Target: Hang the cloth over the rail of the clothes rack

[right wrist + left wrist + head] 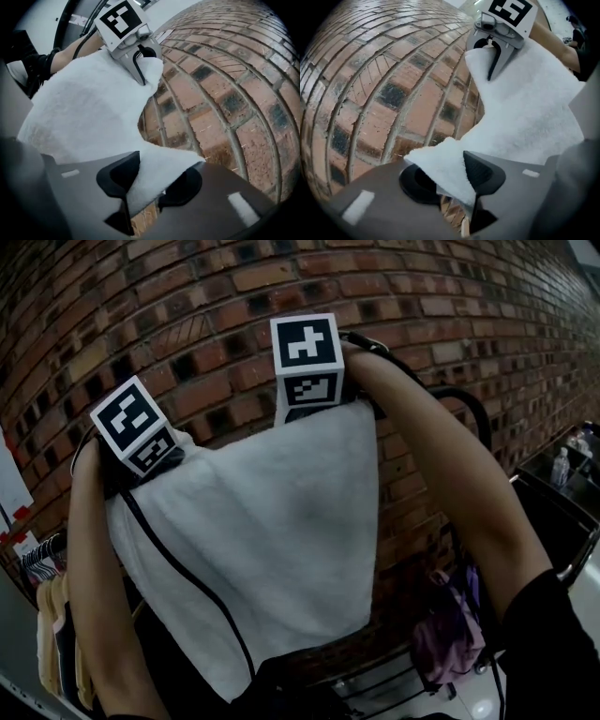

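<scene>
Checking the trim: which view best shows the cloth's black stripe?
The head view: the black stripe runs diagonally down the left part of the white cloth, nearly top to bottom. The left gripper view and right gripper view show only plain white fabric, its corners and sagging top edge, with no stripe.

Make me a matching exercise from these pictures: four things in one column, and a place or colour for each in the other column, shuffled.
1. cloth
2. brick wall
3. pink bag
4. left gripper

A. behind the cloth
B. at the cloth's upper left corner in the head view
C. white
D. low at the head view's right

Pairs: 1-C, 2-A, 3-D, 4-B
</scene>
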### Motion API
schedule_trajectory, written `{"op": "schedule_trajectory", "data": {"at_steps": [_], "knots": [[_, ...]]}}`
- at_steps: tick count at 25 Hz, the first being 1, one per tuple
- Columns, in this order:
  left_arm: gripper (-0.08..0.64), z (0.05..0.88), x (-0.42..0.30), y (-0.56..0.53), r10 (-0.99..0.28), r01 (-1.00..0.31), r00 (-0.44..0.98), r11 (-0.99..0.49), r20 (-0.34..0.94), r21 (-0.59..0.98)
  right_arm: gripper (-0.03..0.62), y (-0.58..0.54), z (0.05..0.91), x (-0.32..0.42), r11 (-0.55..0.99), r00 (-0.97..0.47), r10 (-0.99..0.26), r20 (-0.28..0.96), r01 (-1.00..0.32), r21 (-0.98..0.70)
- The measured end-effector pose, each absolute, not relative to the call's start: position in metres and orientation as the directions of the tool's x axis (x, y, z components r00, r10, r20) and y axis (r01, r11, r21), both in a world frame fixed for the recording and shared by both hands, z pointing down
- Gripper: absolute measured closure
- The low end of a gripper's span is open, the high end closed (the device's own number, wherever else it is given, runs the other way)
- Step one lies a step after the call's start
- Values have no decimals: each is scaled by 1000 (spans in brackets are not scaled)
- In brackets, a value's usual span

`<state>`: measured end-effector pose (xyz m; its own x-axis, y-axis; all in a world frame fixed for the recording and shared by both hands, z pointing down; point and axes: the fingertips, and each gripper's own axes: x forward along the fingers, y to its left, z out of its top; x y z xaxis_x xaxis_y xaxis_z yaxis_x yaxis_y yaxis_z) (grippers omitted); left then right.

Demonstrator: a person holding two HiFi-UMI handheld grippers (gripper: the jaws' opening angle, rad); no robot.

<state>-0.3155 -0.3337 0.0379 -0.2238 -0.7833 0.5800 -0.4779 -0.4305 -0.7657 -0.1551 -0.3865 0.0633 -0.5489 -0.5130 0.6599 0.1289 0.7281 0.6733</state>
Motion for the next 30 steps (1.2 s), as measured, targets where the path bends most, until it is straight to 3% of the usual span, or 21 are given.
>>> {"op": "schedule_trajectory", "data": {"at_steps": [6,10,13,25,27,30], "knots": [[298,34,-317,-333,-809,-492,-144,-441,569,-751,360,-391,62,-156,718,-558,-522,645,121,685],[142,34,-321,-331,-814,-500,-110,-450,570,-740,322,-393,58,-155,734,-587,-508,631,89,674],[101,36,-325,-329,-812,-507,-103,-455,575,-733,296,-393,63,-151,770,-584,-471,661,93,631],[58,39,-335,-316,-783,-568,-33,-497,621,-656,236,-401,65,-123,846,-598,-411,688,32,533],[58,36,-337,-315,-788,-580,-5,-500,616,-644,224,-406,68,-116,845,-574,-424,700,27,534],[55,40,-349,-318,-789,-560,-100,-459,606,-690,224,-420,75,-110,805,-492,-513,704,10,593]]}}
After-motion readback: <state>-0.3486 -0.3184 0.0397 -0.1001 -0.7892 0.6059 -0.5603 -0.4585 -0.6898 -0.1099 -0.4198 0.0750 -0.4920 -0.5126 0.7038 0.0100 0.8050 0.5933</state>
